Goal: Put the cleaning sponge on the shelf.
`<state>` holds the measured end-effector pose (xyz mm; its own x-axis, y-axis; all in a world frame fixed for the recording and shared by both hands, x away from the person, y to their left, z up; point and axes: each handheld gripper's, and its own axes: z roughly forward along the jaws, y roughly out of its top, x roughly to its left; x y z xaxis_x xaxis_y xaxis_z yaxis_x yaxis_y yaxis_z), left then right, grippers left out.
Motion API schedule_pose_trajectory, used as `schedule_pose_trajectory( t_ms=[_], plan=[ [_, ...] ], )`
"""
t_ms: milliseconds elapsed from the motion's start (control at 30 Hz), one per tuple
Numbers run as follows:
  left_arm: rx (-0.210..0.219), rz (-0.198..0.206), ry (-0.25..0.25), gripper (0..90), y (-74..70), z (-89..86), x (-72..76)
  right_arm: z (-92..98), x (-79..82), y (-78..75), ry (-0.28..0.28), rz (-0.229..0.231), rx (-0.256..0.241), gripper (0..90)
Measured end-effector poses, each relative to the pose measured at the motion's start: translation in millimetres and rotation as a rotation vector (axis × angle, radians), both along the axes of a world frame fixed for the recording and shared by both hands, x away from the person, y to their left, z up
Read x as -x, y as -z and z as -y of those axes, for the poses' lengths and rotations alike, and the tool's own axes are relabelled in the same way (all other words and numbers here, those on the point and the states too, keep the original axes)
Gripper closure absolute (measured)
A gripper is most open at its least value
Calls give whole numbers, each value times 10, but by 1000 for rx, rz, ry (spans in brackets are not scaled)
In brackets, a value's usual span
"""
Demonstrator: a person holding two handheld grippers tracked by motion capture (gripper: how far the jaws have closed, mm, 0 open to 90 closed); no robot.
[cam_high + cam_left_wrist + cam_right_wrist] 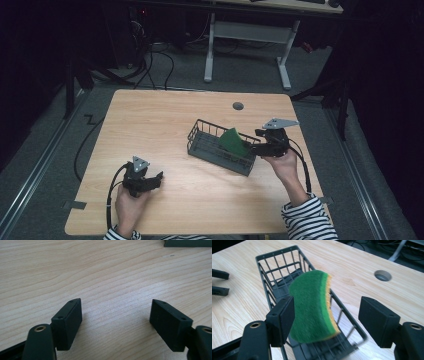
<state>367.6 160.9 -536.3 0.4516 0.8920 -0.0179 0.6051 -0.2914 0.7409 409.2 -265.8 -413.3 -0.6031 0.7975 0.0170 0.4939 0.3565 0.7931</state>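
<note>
A green scouring sponge with a yellow underside leans tilted at the right end of a dark wire basket in the middle of the table. My right gripper is just right of the basket. In the right gripper view its jaws stand wide apart; the sponge lies against the left jaw, over the basket, slightly blurred, with a clear gap to the other jaw. My left gripper rests low at the front left, open over bare wood with nothing between its jaws.
A grey cable hole sits in the tabletop behind the basket. The wooden table has bare room left of the basket. A white-framed desk stands beyond the far edge. The left gripper's jaws show in the right gripper view.
</note>
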Motion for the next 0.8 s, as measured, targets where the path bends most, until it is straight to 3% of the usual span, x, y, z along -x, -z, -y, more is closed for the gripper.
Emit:
schedule_pose_trajectory(
  t_ms=[167,367,433,800],
  plan=[
    [0,-1,1,265,-1,-1,0,151,100,-62,35,22,-39,308],
    [0,0,0,265,0,0,0,343,194,-77,80,12,-65,308],
    [0,0,0,265,0,0,0,414,247,-92,91,22,-103,317],
    [0,0,1,265,0,0,0,683,453,-9,151,22,-154,321]
  ],
)
